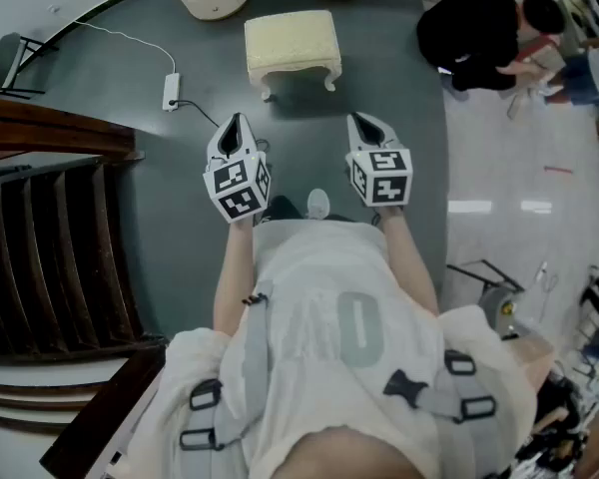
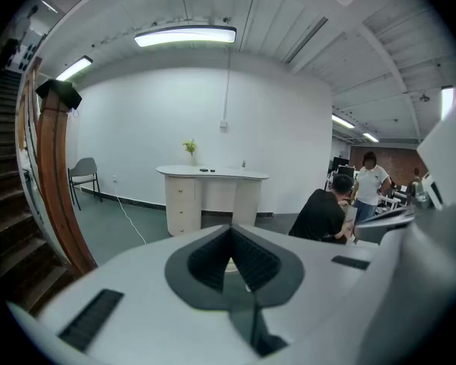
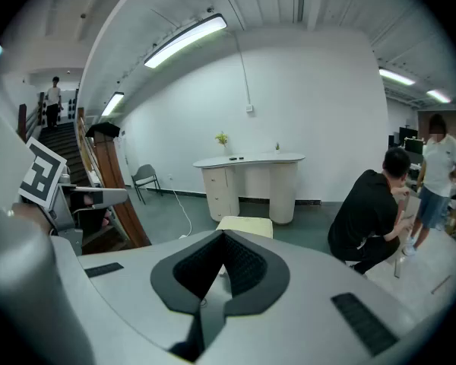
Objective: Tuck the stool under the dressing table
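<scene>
With the left gripper (image 1: 236, 126) and the right gripper (image 1: 365, 126) both shut tight and empty (no thing between either pair of jaws), step up to the stool (image 1: 292, 43), out ahead, apart from both and not yet under the dressing table (image 3: 251, 160). Push low on both near corners at once to slide it straight into the gap. Smooth grey floor (image 1: 160, 178) for easy sliding, but mind the white cord (image 1: 130, 38) at the left and the crouching person (image 1: 474, 30) at the right.
</scene>
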Available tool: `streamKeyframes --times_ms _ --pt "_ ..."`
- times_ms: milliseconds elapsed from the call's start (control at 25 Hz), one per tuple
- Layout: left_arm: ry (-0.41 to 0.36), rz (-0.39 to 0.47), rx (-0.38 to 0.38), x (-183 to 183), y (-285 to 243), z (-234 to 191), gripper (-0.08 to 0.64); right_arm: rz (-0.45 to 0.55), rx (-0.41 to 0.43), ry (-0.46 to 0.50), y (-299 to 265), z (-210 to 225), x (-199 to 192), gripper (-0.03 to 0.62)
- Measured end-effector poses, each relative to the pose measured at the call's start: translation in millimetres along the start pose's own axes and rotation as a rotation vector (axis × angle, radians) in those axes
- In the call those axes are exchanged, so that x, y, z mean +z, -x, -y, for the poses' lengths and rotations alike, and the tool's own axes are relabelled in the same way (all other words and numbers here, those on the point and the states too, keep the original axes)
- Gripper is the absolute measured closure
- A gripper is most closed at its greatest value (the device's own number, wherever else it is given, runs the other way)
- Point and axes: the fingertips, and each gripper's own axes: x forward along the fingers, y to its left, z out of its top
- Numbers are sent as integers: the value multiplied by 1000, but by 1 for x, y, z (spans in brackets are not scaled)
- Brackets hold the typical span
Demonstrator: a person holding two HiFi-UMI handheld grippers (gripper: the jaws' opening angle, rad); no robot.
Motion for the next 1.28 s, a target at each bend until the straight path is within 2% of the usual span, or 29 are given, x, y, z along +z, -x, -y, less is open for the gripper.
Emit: streamKeyframes --times_ms 360,720,1280 --pt "-2 -15 -12 -4 -2 12 555 -7 -1 -11 0 13 -8 591" --pt "18 -51 -8 -13 -1 11 555 -18 19 -70 1 15 -15 591" --pt "36 -60 -28 0 -71 1 555 -44 -45 -81 -37 48 -7 591"
